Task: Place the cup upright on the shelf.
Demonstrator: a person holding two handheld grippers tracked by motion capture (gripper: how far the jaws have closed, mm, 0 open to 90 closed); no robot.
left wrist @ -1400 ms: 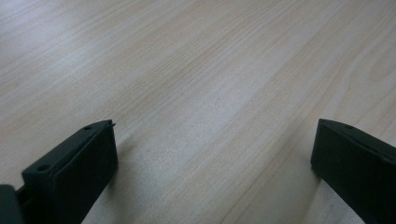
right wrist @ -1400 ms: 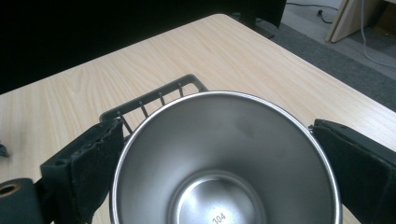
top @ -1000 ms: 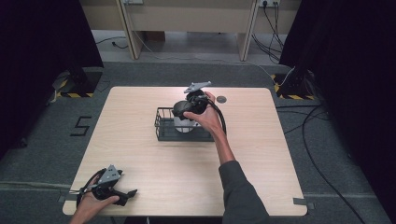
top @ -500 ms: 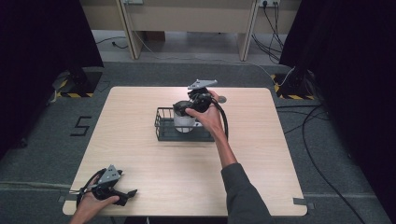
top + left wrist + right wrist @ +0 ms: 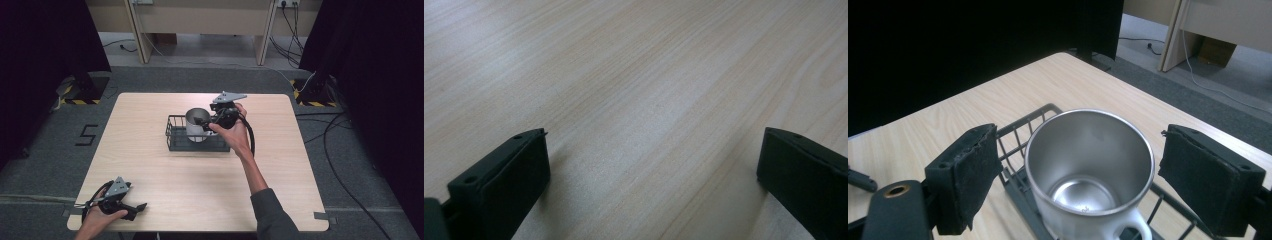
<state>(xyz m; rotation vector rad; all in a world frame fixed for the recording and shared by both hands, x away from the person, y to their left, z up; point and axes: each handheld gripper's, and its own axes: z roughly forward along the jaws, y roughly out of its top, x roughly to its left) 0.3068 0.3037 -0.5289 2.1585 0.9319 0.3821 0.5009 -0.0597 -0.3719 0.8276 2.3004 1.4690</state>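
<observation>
Pale wood covers the table [image 5: 150, 150], and at its near left corner a hand [image 5: 97, 220] holds the left gripper [image 5: 137, 210] low over the board. In the left gripper view its two black jaws stand spread wide, with bare wood grain between them and nothing in their gap.

Toward the middle of the table, a little to the right, sits a dark wire basket [image 5: 172, 135]. A steel mug [image 5: 196, 125] stands upright inside it, toward the basket's right end, with its open mouth facing up. In the right gripper view the mug looks empty, its shiny bottom is visible, and a white handle points back at the camera.

Just right of the mug, the right gripper [image 5: 206, 121] is held by the other hand [image 5: 232, 130], whose forearm runs down to the table's near edge. Its jaws have just been closing with the mug between them. In the right gripper view the two pads sit on either side of the rim with a gap on both sides, so they are not pressing on the mug.
</observation>
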